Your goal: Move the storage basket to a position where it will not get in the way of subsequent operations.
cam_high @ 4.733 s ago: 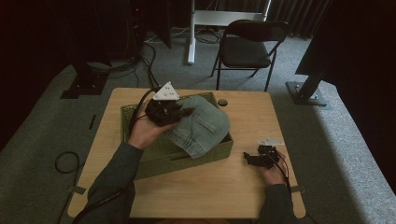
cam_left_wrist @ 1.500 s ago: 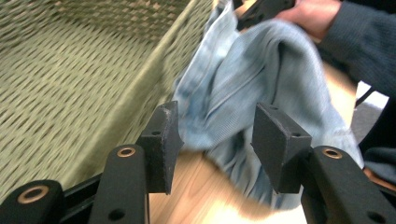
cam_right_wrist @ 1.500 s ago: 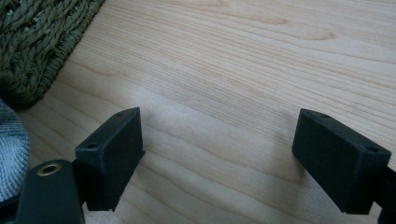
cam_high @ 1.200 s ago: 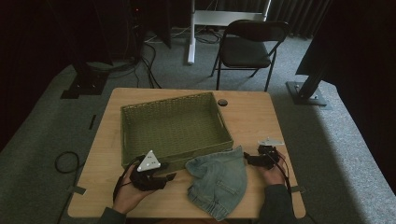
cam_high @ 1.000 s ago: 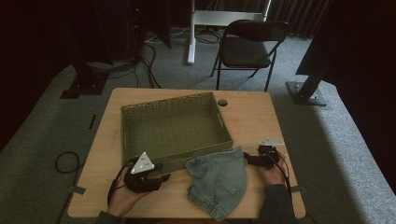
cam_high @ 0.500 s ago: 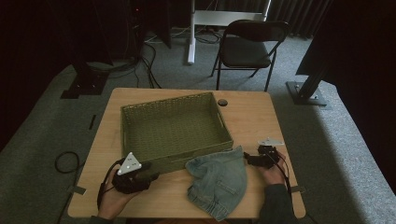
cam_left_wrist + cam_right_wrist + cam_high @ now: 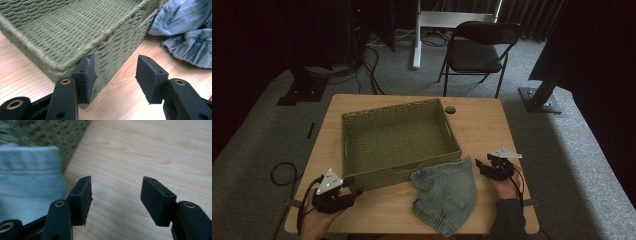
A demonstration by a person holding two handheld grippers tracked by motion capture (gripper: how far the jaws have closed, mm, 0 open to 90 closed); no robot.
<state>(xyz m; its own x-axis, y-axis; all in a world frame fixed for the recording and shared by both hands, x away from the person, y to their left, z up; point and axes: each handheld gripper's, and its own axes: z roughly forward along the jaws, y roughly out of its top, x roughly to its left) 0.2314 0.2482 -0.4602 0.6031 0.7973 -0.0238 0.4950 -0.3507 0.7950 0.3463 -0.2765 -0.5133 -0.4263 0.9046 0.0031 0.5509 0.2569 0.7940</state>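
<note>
While the jeans are lying crumpled on the table, both grippers are sitting at the near edge with nothing between their jaws.

Left gripper: jaws are standing apart, gripping nothing. In the left gripper view, the basket corner is sitting just ahead of its left jaw, very close; whether they are touching cannot be told. Bare wood is showing between the jaws. The jeans are lying ahead and to its right, apart from the jaws, against the basket's near side.

Right gripper: jaws are standing apart and have just been closing, with no thing between them. In the right gripper view, the jeans are lying just beside its left jaw, on the outer side, blurred; contact cannot be told. Basket weave is showing ahead and to the left, beyond the denim.

From the high view, the jeans are lying between the two grippers, nearer the right one, with the basket just beyond them. A hand is holding the left gripper.
</note>
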